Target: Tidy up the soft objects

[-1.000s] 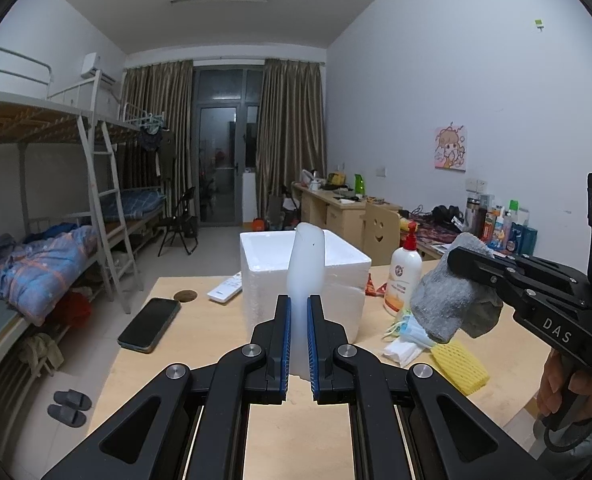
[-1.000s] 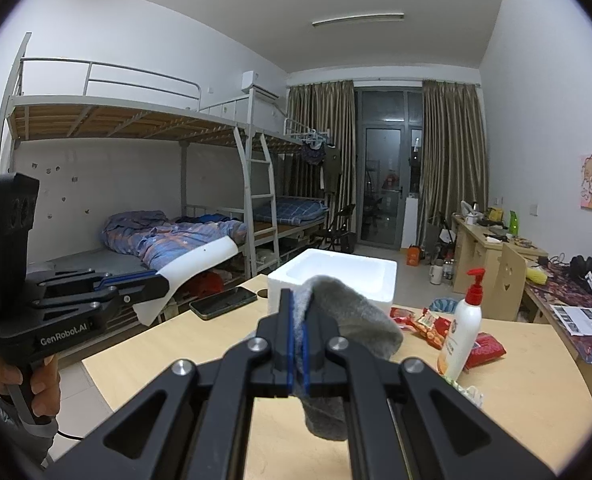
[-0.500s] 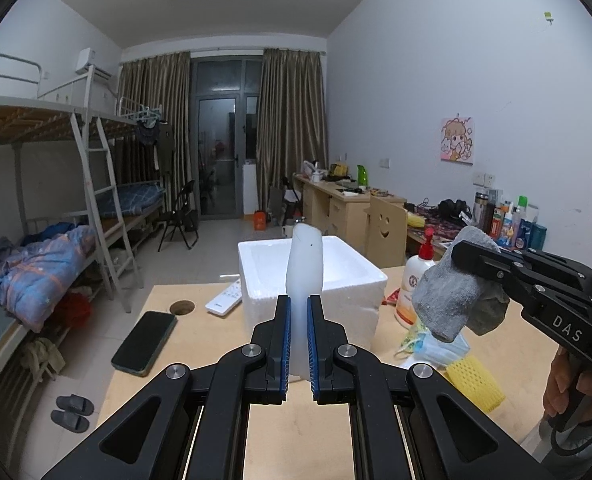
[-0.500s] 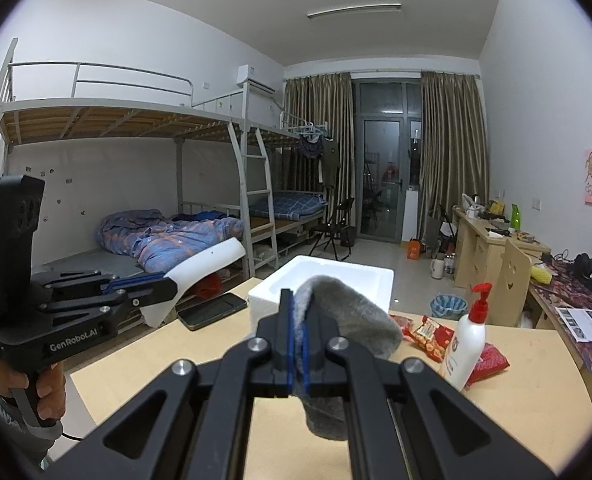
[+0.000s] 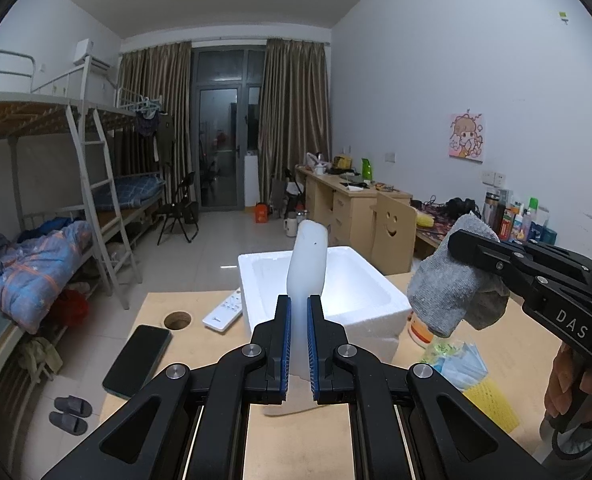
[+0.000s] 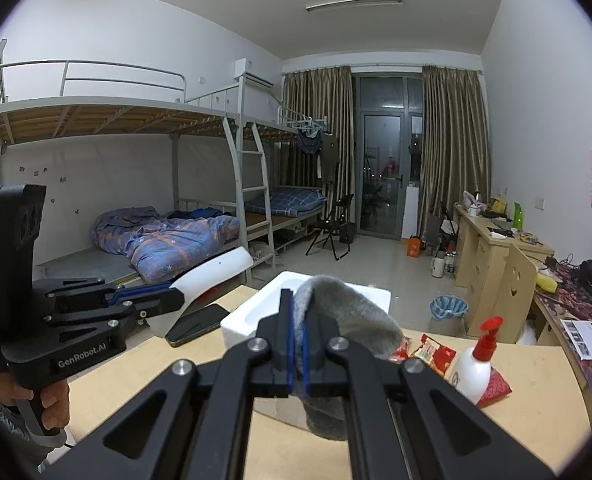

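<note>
My left gripper [image 5: 299, 344] is shut on a white soft pad [image 5: 307, 264] that stands up between the blue pads, in front of the white foam box [image 5: 351, 288]. My right gripper [image 6: 297, 344] is shut on a grey sock [image 6: 347, 312], which droops over and below its fingers. In the left wrist view the sock [image 5: 447, 292] hangs just right of the box's near right corner. The right wrist view shows the left gripper [image 6: 176, 300] at the left with the white pad [image 6: 212, 276] sticking out towards the foam box [image 6: 256, 316]. Both grippers hover above the wooden table [image 5: 303, 440].
A phone [image 5: 138, 354], a remote [image 5: 224, 314] and a round cable hole [image 5: 177, 320] lie left of the box. To its right are a pump bottle [image 6: 475, 364], a red snack packet [image 6: 431, 352], face masks [image 5: 461, 364] and a yellow sponge [image 5: 491, 404]. Bunk beds stand beyond the table's left edge.
Both grippers have moved forward towards the foam box, each still holding its item. The box now sits lower and nearer in both views, and the sock hangs closer to it.
</note>
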`<state>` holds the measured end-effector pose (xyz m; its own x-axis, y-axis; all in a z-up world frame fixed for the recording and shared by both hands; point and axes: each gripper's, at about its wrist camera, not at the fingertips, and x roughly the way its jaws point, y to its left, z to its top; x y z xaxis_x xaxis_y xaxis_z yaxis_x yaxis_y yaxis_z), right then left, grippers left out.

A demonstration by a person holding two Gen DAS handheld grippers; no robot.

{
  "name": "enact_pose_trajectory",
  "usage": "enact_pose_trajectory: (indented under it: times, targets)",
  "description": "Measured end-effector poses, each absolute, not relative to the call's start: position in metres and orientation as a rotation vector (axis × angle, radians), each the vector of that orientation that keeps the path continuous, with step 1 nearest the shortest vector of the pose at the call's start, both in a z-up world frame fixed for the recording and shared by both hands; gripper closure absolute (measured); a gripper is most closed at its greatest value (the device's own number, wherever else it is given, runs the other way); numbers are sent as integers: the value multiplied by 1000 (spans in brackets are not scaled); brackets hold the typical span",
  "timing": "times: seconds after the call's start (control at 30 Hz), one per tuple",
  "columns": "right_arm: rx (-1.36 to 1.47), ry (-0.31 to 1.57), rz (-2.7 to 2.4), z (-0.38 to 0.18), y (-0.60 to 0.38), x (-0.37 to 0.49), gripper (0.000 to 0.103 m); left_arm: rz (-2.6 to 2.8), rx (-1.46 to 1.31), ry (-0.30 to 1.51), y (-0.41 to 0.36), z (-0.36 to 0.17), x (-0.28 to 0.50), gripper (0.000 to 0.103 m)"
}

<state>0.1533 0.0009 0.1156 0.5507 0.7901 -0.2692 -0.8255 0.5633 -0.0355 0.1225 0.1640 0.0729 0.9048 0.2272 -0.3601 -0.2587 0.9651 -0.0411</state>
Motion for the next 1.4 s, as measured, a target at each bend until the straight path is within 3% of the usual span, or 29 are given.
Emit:
enact_pose_trajectory:
  times: [1.4]
  targets:
    - [-218, 240, 940, 112, 50, 226, 98, 213, -106, 430, 214, 59, 252, 95]
